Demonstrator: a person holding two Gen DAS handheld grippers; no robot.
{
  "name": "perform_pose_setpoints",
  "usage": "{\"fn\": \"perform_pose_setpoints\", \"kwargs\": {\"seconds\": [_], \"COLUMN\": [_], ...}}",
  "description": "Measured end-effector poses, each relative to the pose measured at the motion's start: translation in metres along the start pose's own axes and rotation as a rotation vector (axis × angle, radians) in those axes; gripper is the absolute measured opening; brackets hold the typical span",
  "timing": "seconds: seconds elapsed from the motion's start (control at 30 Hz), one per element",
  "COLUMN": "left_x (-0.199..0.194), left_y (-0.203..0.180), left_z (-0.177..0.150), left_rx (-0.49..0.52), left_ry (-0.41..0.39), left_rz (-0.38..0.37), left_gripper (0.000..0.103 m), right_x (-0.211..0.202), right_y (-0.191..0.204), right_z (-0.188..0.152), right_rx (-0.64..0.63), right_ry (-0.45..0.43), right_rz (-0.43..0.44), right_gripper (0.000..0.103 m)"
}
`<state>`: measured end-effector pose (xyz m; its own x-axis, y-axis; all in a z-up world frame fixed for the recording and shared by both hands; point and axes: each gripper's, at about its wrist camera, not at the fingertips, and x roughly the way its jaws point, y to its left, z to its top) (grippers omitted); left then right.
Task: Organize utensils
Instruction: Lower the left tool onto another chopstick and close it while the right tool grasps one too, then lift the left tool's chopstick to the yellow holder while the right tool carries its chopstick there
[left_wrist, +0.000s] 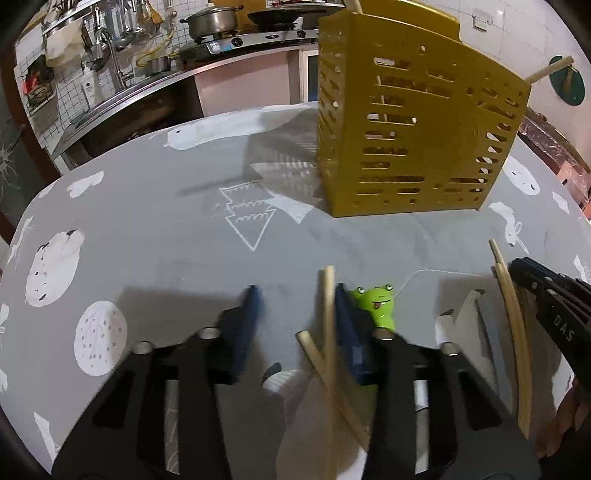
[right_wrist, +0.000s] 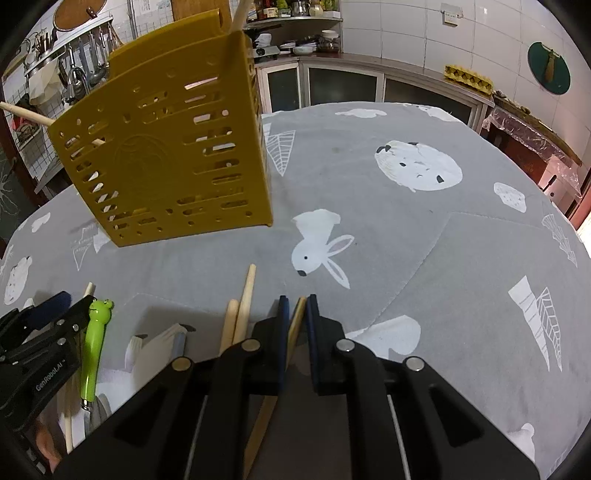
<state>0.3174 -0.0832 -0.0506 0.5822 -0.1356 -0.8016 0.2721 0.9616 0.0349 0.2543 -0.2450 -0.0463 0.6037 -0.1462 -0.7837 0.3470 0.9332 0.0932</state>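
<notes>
A yellow slotted utensil holder (left_wrist: 417, 133) stands on the grey tablecloth with chopsticks sticking out of it; it also shows in the right wrist view (right_wrist: 166, 147). My left gripper (left_wrist: 295, 295) is open above two loose chopsticks (left_wrist: 328, 332) and beside a green frog-handled utensil (left_wrist: 376, 306). My right gripper (right_wrist: 296, 306) is shut on a wooden chopstick (right_wrist: 295, 325). Two more chopsticks (right_wrist: 240, 306) lie just left of it. The frog utensil (right_wrist: 94, 347) lies by the left gripper in the right wrist view.
The round table has a grey animal-print cloth (right_wrist: 406, 258). A white cloth or paper (left_wrist: 461, 332) lies under the utensils. A kitchen counter with pots (left_wrist: 210, 22) and a sink is behind the table.
</notes>
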Motion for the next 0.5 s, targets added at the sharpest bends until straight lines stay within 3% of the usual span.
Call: {"fn": "perform_pose_setpoints", "kwargs": {"seconds": [0.27,0.5], "left_x": [0.005,0.003], "left_y": [0.009,0.02], "left_z": [0.01,0.012], "left_rx": [-0.072,-0.123], "left_ry": [0.035,0.026], "left_rz": [-0.033,-0.039], "left_gripper": [0.007,0.004], "right_x": [0.011,0.005], "right_y": [0.001,-0.009], "right_z": [0.015,0.017], "right_rx": [0.025,0.051], "right_ry": [0.037,0.023], "right_rz": [0.019,0.065], "right_gripper": [0.007,0.006]}}
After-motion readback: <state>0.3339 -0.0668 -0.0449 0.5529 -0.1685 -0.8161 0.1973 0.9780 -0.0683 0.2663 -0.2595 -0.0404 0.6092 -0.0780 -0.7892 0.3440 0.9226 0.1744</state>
